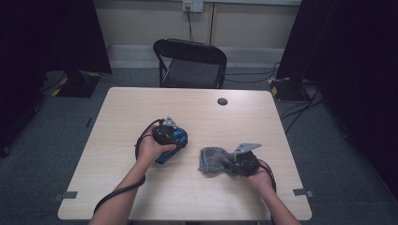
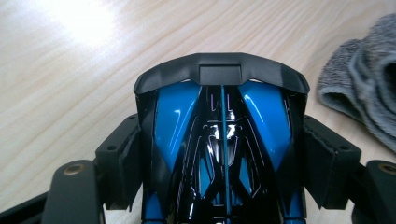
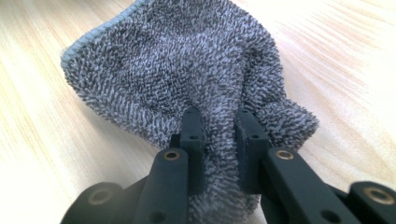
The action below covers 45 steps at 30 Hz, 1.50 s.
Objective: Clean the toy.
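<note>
A glossy blue and black toy car (image 1: 178,138) rests on the wooden table (image 1: 197,108), left of centre. My left gripper (image 1: 170,133) is shut on it. In the left gripper view the two pads press the sides of the toy car (image 2: 219,135), whose black spoiler points away from my left gripper (image 2: 219,158). A grey terry cloth (image 1: 211,161) lies crumpled to the car's right. At the cloth's right edge my right gripper (image 1: 237,164) is shut on it. Seen from my right gripper (image 3: 219,123), a fold of the cloth (image 3: 177,70) is pinched between the jaws.
A black folding chair (image 1: 190,63) stands behind the table's far edge. A round cable hole (image 1: 222,101) sits in the tabletop at the far right. Cables (image 1: 300,110) run over the floor to the right. The grey cloth (image 2: 364,93) lies just right of the car.
</note>
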Each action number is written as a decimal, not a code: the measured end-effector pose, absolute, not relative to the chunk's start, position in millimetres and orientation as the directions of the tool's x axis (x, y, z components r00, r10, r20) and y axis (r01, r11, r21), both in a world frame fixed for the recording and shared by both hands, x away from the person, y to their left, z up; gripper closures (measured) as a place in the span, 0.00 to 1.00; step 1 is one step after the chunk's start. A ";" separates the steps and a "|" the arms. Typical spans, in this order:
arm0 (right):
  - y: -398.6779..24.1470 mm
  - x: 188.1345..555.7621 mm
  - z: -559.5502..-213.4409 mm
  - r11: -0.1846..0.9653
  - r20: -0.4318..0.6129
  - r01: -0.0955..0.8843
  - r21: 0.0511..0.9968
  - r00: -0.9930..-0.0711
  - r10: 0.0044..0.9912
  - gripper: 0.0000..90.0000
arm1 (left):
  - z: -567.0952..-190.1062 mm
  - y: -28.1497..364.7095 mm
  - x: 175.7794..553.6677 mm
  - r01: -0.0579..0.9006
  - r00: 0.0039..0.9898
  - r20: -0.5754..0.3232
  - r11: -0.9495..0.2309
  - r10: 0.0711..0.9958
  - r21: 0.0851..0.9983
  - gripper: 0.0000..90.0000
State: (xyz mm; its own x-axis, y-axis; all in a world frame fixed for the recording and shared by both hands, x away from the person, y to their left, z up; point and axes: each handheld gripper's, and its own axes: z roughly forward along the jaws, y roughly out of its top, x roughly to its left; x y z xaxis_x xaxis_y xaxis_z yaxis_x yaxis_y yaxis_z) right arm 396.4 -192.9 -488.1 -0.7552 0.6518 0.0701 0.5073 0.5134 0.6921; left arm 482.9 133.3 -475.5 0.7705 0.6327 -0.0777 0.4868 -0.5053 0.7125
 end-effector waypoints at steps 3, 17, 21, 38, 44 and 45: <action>-195.2 398.6 -486.0 0.496 0.079 0.517 0.698 -0.744 0.664 0.86 | -465.3 134.1 479.1 0.464 0.782 -0.070 -0.505 0.619 0.728 0.28; -206.2 426.2 -440.9 0.296 0.125 0.544 0.785 -0.607 0.784 0.87 | -428.0 110.7 452.0 0.360 0.859 -0.070 -0.500 0.508 0.788 0.28; -199.0 439.1 -427.5 0.269 0.119 0.542 0.796 -0.576 0.809 0.87 | -424.5 98.8 444.7 0.334 0.875 -0.059 -0.509 0.481 0.793 0.28; -141.0 443.1 -419.9 0.305 0.166 0.531 0.790 -0.666 0.727 0.87 | -437.2 86.3 452.0 0.366 0.840 -0.033 -0.520 0.542 0.772 0.28; -135.9 435.5 -419.8 0.324 0.163 0.516 0.793 -0.692 0.703 0.87 | -438.1 95.5 456.5 0.396 0.813 -0.030 -0.515 0.581 0.760 0.28; -134.9 433.5 -419.2 0.325 0.164 0.510 0.796 -0.699 0.696 0.87 | -438.1 96.4 457.0 0.396 0.814 -0.030 -0.517 0.580 0.759 0.28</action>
